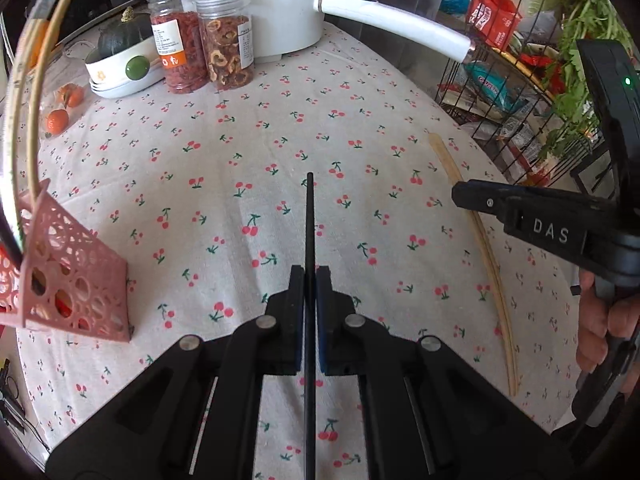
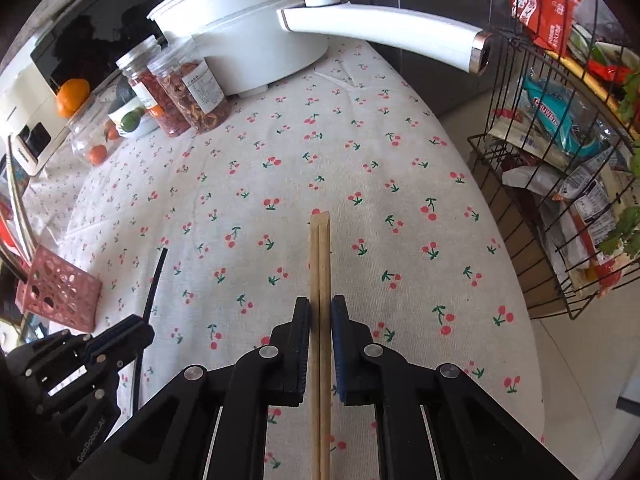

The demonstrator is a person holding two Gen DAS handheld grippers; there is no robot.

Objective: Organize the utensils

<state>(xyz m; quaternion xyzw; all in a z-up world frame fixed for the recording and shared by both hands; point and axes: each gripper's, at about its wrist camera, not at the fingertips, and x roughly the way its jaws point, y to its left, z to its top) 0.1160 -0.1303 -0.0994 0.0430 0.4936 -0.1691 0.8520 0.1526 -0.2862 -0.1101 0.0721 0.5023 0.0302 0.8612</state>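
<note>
The table (image 1: 248, 152), spread with a cherry-print cloth, carried a white electric pot (image 1: 280, 12) and two jars of dried fruit (image 1: 204, 48) at its far side, with a wire rack of groceries (image 2: 560, 168) standing off its right edge. At the left edge sat the pink perforated utensil holder (image 1: 76, 280), already stocked with long pale and dark utensils leaning out of it. That holder looked like the destination, so the step in hand was judged to be carrying both sets of chopsticks across to it.

To do this well, each load would best be tipped upright before reaching the holder, then lowered into its open top and released only once the tips were inside. The left load sat nearer the holder and could go first, leaving room for the right.

The left tongs (image 1: 309, 276) were closed on a black chopstick (image 1: 309, 216), gripping it partway along so its tip pointed forward over the cloth; whether it was clear of the cloth could not be told. The right tongs (image 2: 320, 312) were closed around a pair of wooden chopsticks (image 2: 320, 260), held side by side between the pads, square ends forward. In the left view this pair appeared to lie low along the table's right side, possibly touching the cloth.
</note>
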